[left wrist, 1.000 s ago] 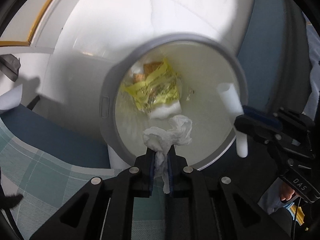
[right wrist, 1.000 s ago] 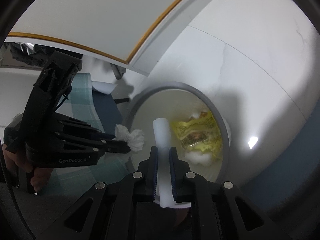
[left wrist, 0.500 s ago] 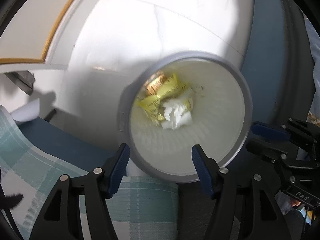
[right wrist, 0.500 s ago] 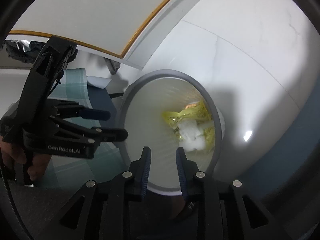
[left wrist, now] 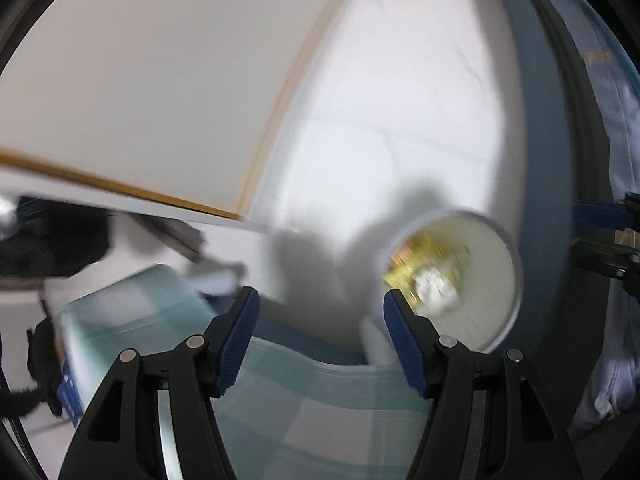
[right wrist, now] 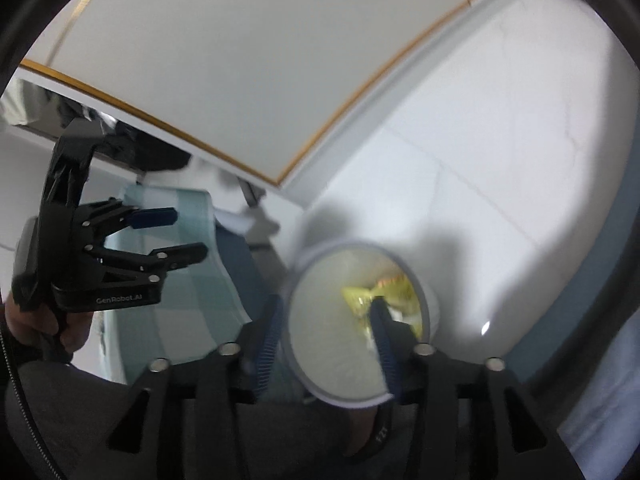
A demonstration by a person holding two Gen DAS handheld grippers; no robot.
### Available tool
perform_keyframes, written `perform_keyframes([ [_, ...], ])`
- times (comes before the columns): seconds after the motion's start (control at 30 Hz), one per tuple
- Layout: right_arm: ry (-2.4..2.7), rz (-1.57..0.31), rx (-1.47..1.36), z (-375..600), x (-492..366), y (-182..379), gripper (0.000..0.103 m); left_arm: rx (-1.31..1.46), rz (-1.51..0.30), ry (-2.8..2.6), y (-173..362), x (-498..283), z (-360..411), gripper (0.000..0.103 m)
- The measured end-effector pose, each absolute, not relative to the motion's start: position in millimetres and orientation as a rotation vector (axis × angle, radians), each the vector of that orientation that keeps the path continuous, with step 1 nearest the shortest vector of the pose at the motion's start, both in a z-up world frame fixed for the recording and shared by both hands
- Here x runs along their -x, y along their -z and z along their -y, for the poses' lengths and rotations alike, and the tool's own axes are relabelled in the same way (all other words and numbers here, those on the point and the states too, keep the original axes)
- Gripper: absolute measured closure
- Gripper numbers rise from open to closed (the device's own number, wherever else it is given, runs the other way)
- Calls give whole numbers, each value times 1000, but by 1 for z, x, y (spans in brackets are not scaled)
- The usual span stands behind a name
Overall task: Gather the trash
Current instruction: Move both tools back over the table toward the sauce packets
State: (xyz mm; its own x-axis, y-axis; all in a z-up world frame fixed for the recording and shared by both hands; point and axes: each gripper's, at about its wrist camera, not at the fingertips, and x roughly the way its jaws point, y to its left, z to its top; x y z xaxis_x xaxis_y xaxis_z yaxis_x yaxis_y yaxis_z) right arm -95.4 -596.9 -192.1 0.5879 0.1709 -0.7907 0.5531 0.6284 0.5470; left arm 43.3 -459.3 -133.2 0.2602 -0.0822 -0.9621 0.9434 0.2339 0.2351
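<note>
1. Already the trash lies in the bin (left wrist: 496,320): a white tissue (left wrist: 434,286) on a yellow wrapper (left wrist: 404,268) at the bottom; the right wrist view shows the wrapper (right wrist: 360,294) too, blurred
2. Both grippers have let go of what they carried a second ago, a tissue on the left and a white tube on the right; the tube cannot be made out in the bin now
3. Left gripper (left wrist: 318,334) stands released, nothing between its blue pads, up and to the left of the bin over a checked cloth (left wrist: 320,392)
4. Right gripper (right wrist: 326,344) has just been opening its jaws and is empty; it hangs above the bin (right wrist: 328,360), which shows through the gap
5. Judging by this, one drop-off is done; whether more trash waits elsewhere cannot be told, since only white floor (right wrist: 500,184) and a cabinet (right wrist: 240,60) show around
</note>
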Motion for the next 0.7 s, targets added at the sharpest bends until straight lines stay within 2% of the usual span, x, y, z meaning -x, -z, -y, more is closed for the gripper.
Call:
perform_keyframes([
  [0.13,261,-834,-836,595,95,147,42,-908,-997,843,87,-62,430,42],
  [0.27,249,-736,-772,587,89,103,31,-717,-948,746,40,-82,383,42],
  [0.4,213,-663,-701,564,75,64,30,-581,-870,656,4,-90,338,41],
  [0.47,186,-635,-667,551,71,45,30,-524,-807,589,-12,-88,313,30],
  [0.53,151,-609,-628,534,64,27,30,-434,-762,523,-27,-86,283,25],
  [0.7,76,-557,-528,491,48,-15,28,-258,-706,422,-50,-83,218,25],
])
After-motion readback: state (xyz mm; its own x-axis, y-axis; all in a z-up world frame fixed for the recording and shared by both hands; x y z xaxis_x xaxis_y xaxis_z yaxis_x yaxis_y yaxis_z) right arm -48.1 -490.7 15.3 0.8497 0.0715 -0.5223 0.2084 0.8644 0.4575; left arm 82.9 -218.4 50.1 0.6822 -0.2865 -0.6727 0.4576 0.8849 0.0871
